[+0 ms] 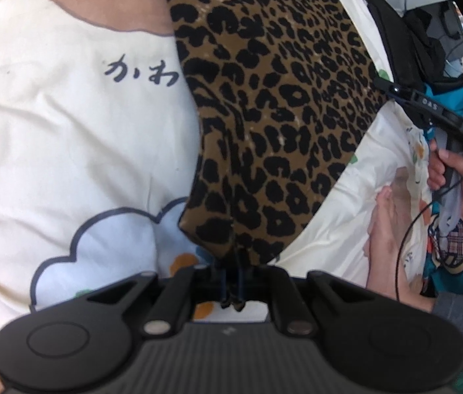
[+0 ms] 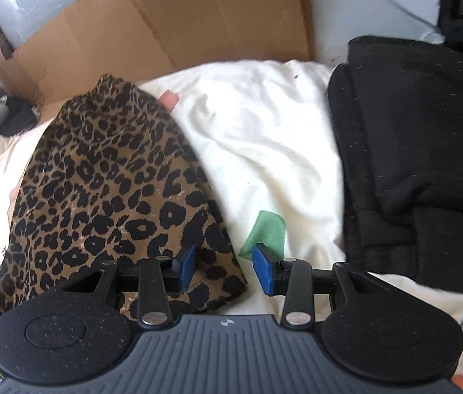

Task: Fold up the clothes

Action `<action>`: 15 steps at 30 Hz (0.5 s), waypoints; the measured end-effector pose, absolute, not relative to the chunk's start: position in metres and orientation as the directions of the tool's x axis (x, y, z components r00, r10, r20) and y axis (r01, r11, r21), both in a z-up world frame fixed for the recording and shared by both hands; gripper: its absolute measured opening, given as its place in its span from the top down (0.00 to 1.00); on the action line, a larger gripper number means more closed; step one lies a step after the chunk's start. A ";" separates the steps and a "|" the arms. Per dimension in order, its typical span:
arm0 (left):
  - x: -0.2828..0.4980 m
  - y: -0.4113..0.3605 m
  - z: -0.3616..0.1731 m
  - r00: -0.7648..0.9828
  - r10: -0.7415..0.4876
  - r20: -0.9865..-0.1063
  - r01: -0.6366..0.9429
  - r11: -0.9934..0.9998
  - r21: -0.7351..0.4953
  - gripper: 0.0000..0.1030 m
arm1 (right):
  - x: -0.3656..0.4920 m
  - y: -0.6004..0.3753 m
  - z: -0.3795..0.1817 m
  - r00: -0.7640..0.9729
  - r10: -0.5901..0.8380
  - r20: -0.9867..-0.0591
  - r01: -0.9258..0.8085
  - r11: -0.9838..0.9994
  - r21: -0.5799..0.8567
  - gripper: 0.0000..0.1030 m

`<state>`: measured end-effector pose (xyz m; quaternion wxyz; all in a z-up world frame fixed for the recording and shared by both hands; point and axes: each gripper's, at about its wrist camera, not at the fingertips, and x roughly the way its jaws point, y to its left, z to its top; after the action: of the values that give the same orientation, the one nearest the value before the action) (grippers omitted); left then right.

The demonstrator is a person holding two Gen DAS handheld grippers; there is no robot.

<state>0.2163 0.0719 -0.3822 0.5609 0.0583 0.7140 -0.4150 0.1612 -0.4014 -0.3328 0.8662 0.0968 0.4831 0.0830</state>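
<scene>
A leopard-print garment [image 1: 270,115] stretches up and away from my left gripper [image 1: 233,284], which is shut on its near corner. In the left wrist view my right gripper [image 1: 382,83] meets the garment's right edge, held by a hand [image 1: 454,170]. In the right wrist view the same garment [image 2: 100,190] lies on a white printed sheet [image 2: 257,138]. My right gripper [image 2: 228,267] stands open there. One corner of the cloth lies between its blue pads [image 2: 262,272], and the pads do not press on it.
A stack of folded black clothes [image 2: 412,147] lies at the right on the sheet. Flattened cardboard [image 2: 165,16] stands behind the bed. A teal patterned garment [image 1: 454,252] and the person's other hand [image 1: 385,216] are at the right in the left wrist view.
</scene>
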 end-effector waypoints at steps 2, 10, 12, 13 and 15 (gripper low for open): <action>0.216 0.072 -0.383 -0.365 -0.382 -0.849 0.548 0.649 -0.528 0.94 | 0.168 -0.404 -0.337 0.493 0.258 -0.831 -0.059 0.963 0.264 0.60; 0.217 0.072 -0.384 -0.368 -0.379 -0.849 0.550 0.647 -0.527 0.93 | 0.185 -0.417 -0.345 0.421 0.387 -0.821 -0.061 0.914 0.400 0.76; 0.217 0.072 -0.384 -0.369 -0.380 -0.848 0.548 0.649 -0.528 0.93 | 0.187 -0.417 -0.342 0.397 0.406 -0.823 -0.084 0.909 0.408 0.76; 0.218 0.073 -0.384 -0.369 -0.380 -0.848 0.546 0.649 -0.529 0.93 | 0.186 -0.418 -0.341 0.389 0.418 -0.821 -0.090 0.904 0.417 0.76; 0.218 0.073 -0.385 -0.370 -0.381 -0.847 0.544 0.651 -0.530 0.93 | 0.186 -0.423 -0.340 0.375 0.440 -0.816 -0.090 0.894 0.440 0.76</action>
<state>0.2181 0.0727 -0.3846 0.5585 0.0566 0.7165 -0.4141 0.1863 -0.4230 -0.3396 0.8129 0.1632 0.5348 0.1630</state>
